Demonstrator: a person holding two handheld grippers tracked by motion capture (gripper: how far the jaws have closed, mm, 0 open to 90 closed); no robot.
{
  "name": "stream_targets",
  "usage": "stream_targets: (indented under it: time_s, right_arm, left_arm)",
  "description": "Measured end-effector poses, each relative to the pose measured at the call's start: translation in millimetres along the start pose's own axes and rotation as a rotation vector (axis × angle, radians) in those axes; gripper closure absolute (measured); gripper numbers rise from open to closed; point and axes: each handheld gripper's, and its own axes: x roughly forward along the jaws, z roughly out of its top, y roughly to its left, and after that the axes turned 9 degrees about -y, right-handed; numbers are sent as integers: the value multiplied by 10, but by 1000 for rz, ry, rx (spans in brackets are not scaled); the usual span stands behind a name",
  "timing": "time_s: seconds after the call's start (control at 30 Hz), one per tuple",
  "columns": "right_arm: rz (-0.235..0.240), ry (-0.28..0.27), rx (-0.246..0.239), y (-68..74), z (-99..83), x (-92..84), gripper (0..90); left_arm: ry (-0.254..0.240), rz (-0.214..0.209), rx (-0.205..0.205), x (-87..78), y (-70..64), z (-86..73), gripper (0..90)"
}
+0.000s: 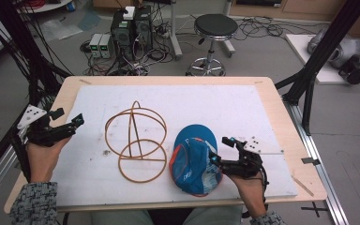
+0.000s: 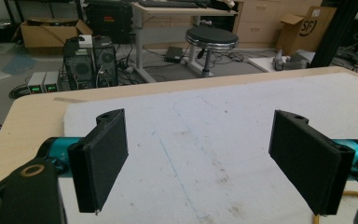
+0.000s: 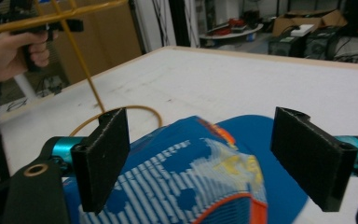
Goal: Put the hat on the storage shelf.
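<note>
A blue cap [image 1: 194, 157] with white and orange print lies on the white board [image 1: 243, 103] at the front right. My right gripper [image 1: 219, 151] is open at the cap's right side, its jaws spread wide over the crown of the cap [image 3: 200, 172]. A yellow wire stand [image 1: 136, 140] made of rings sits at the middle of the board; its wire [image 3: 86, 70] also rises at the left of the right gripper view. My left gripper [image 1: 75, 124] hovers open at the board's left edge, with nothing between its black pads [image 2: 100, 158].
The wooden table [image 1: 281, 122] edges the board on all sides. Beyond the far edge stand a black stool [image 1: 214, 28], computer towers [image 1: 130, 28] and loose cables on the floor. Black frame posts [image 1: 318, 61] rise at the right.
</note>
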Motion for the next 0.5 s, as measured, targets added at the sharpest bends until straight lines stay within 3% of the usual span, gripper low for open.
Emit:
stream_targets:
  time_s: [0.2, 0.5]
  right_arm:
    - [48, 37, -11, 97, -40, 106, 232]
    - [62, 77, 25, 87, -92, 171, 245]
  left_arm:
    - [5, 0, 4, 4, -9, -1, 198]
    - [9, -7, 6, 16, -29, -2, 200]
